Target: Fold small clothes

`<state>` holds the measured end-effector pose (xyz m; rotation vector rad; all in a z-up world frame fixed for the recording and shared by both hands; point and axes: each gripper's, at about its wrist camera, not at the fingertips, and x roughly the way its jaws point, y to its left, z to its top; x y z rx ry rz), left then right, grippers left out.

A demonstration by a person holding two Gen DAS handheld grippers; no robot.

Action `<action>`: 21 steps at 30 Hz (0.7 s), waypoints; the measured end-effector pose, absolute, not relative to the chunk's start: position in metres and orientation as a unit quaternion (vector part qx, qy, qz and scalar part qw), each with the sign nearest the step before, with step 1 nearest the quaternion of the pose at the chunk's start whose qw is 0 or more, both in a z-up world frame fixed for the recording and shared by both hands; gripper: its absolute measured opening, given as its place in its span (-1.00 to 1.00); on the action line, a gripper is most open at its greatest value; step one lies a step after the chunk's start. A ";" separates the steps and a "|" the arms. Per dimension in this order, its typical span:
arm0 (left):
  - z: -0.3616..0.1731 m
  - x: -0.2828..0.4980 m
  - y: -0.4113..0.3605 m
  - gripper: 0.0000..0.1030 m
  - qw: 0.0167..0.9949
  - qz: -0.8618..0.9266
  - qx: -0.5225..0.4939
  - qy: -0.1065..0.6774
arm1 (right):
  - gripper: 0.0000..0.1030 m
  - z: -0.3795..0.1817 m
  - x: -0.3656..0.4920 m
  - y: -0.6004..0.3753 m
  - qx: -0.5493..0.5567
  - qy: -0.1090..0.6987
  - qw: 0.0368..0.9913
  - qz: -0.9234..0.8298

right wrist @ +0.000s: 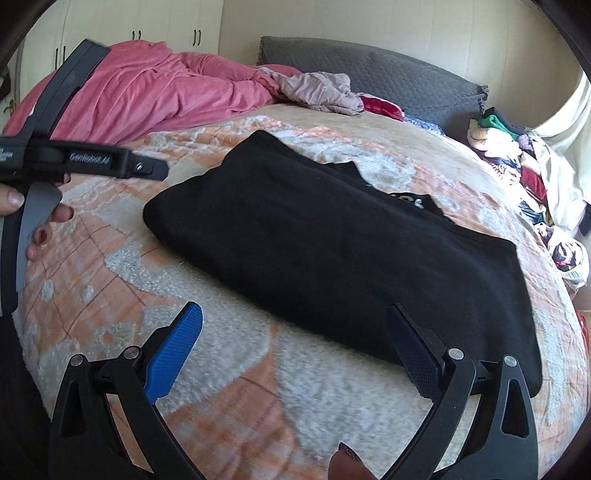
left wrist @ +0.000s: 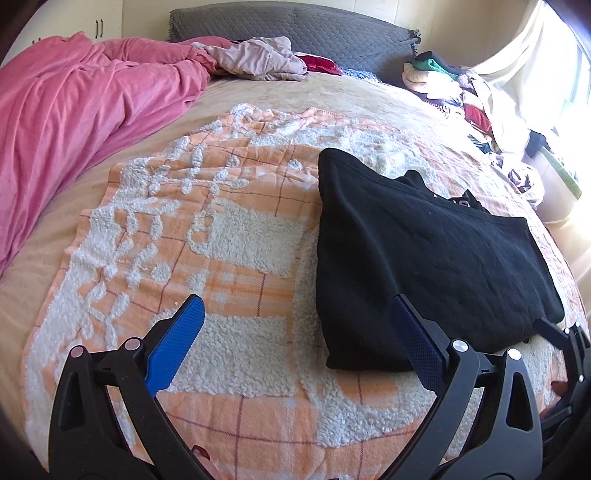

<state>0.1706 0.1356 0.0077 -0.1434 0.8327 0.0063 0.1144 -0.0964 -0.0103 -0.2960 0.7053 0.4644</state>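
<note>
A black garment (left wrist: 424,254) lies folded into a flat rectangle on an orange and white fleecy blanket (left wrist: 207,229) spread over the bed. In the left wrist view my left gripper (left wrist: 297,301) is open, its right blue pad at the garment's near edge, nothing between the fingers. In the right wrist view the same black garment (right wrist: 332,243) fills the middle. My right gripper (right wrist: 293,310) is open too, hovering just in front of the garment's near edge. The left gripper's body (right wrist: 81,162) and a hand (right wrist: 40,229) show at the left of that view.
A pink duvet (left wrist: 81,107) is bunched along the left of the bed. A crumpled beige garment (left wrist: 258,59) and a grey quilted headboard (left wrist: 314,33) are at the back. A heap of mixed clothes (left wrist: 454,88) sits at the far right by a pale curtain (left wrist: 524,74).
</note>
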 end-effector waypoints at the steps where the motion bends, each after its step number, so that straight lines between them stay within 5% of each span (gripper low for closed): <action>1: 0.008 0.172 0.137 0.82 0.912 0.004 -0.071 0.404 | 0.91 -0.012 0.114 -0.093 -0.145 0.343 0.900 0.227; 21: 0.004 0.244 0.157 0.82 0.904 0.012 -0.093 0.417 | 0.92 -0.043 0.167 0.002 -0.255 0.361 0.878 0.184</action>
